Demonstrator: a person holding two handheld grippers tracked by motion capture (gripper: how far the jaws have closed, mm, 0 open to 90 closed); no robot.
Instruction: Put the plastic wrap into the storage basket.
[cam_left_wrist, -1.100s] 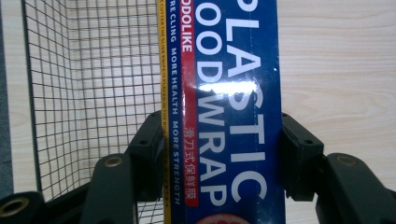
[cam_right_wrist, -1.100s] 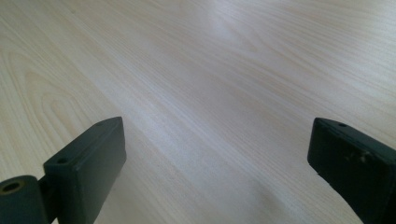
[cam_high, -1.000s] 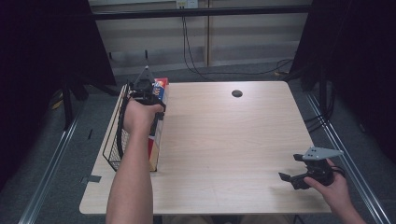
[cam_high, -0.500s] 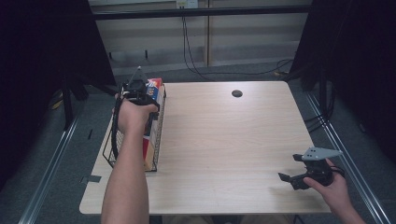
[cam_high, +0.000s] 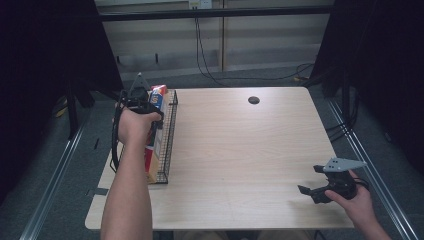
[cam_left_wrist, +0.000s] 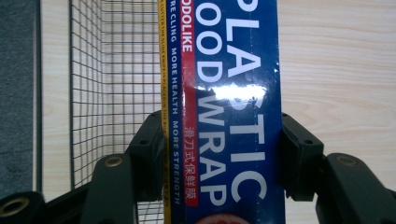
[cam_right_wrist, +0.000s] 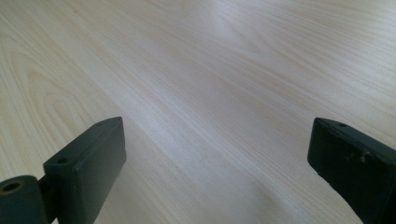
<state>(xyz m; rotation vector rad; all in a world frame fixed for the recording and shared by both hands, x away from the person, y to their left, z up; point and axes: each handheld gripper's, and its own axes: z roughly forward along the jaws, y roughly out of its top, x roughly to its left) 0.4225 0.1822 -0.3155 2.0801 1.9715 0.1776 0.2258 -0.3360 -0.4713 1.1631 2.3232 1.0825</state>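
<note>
Clamping a long blue plastic wrap box (cam_left_wrist: 229, 112) across its width: left gripper (cam_left_wrist: 222, 154), one black pad pressed flat on each long side of the box, seen along the jaws in the left gripper view. White lettering "PLASTIC WRAP" running lengthwise down the blue face, with a red strip and a yellow edge beside it. Behind the box on one side, black wire basket (cam_left_wrist: 116, 70), its mesh floor and wall visible; on the other side, bare pale wood of the tabletop (cam_left_wrist: 336, 65).

Seen from the high view: left gripper (cam_high: 141, 98) held in the left hand (cam_high: 134, 125) above the far end of the wire basket (cam_high: 170, 135), at the left edge of the tabletop (cam_high: 240, 150). Plastic wrap box (cam_high: 158, 96) lying lengthwise within the basket, far end raised in the grip, near end low at the basket's front corner. Small dark round spot (cam_high: 253, 100) near the far edge of the tabletop, well apart from the basket.

At the near right corner: right gripper (cam_high: 314, 187), held in the right hand (cam_high: 357, 202), low over bare wood, grey three-cornered plate on top. Right gripper (cam_right_wrist: 217, 154) in its own view: jaws spread wide apart, nothing between them, wood grain beneath.
</note>
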